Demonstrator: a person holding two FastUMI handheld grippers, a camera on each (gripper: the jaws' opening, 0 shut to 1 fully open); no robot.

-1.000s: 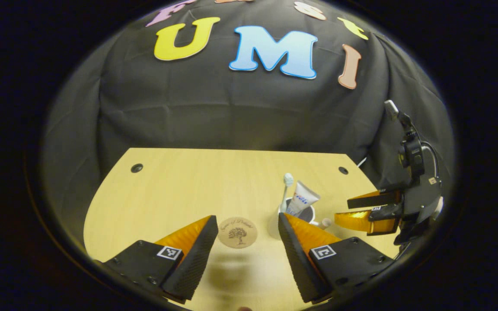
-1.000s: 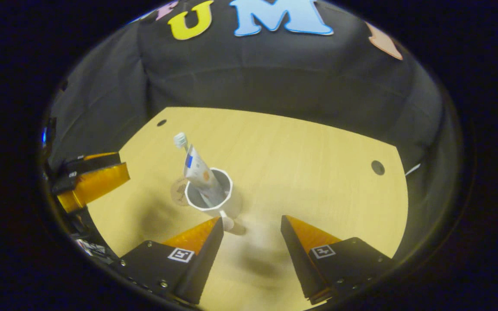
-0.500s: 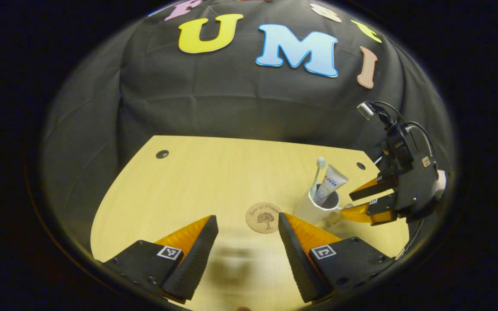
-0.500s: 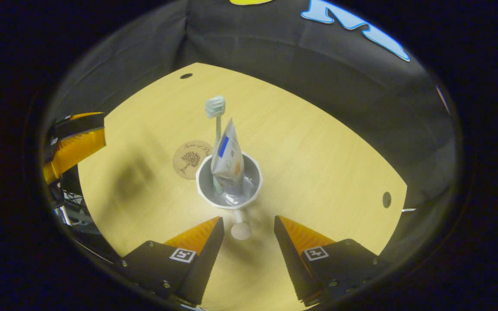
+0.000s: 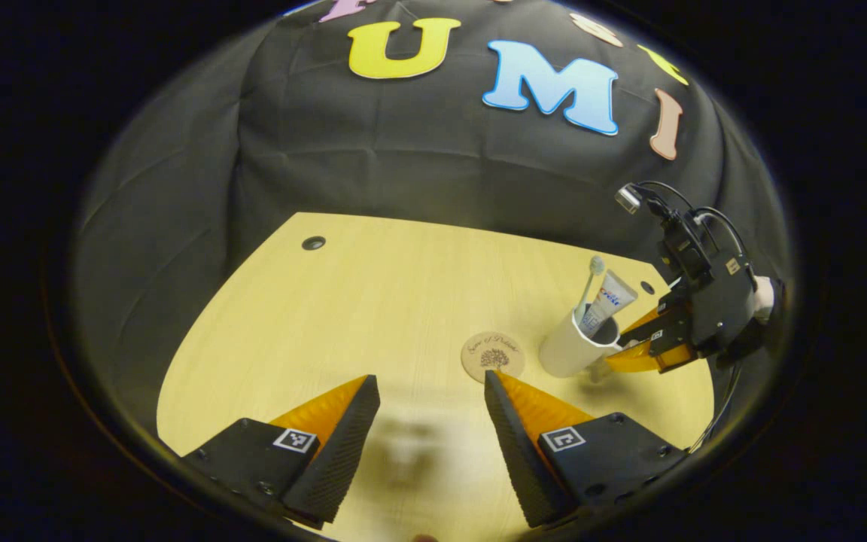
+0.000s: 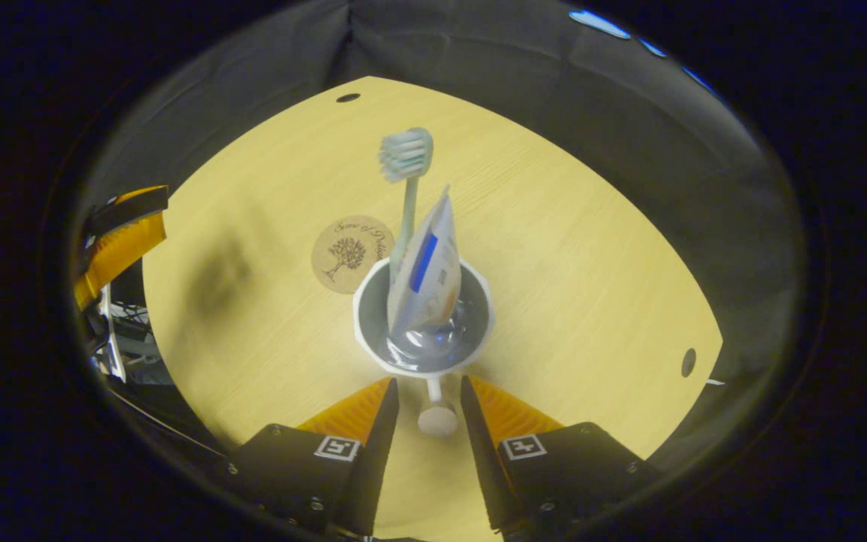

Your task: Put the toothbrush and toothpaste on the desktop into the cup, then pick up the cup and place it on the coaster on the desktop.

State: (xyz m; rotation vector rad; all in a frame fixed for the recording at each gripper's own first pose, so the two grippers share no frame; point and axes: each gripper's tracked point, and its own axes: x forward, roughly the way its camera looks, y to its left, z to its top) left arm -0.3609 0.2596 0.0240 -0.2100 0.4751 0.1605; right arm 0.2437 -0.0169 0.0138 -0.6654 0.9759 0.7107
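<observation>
The cup [image 6: 424, 324] is white and stands on the desk [image 6: 569, 248]. It has two things in it. The toothbrush [image 6: 406, 173] stands up with its brush end at the top. The toothpaste [image 6: 426, 271] leans beside it, with its flat end up. Both poke out over the rim. The cup has a small handle [image 6: 436, 410] with a round knob at its end.

The coaster [image 6: 351, 252] is a round brown disc with a tree drawn on it. It lies flat on the desk just beside the cup, on the side away from the handle. The cup is not on it.

In the right gripper view, the right gripper [image 6: 427, 399] has its two fingers close in on both sides of the handle. The gap is small, but I cannot tell if both fingers press on the handle. In the left gripper view this gripper shows by the cup at the right end of the desk.

The left gripper [image 5: 430, 421] is wide open and holds nothing. It hangs over the near part of the desk, well apart from the cup. The coaster is just past its right finger.

The desk is light yellow wood with small dark holes [image 5: 313, 242] near its far corners. A black cloth wall [image 5: 403, 150] hangs behind it.
</observation>
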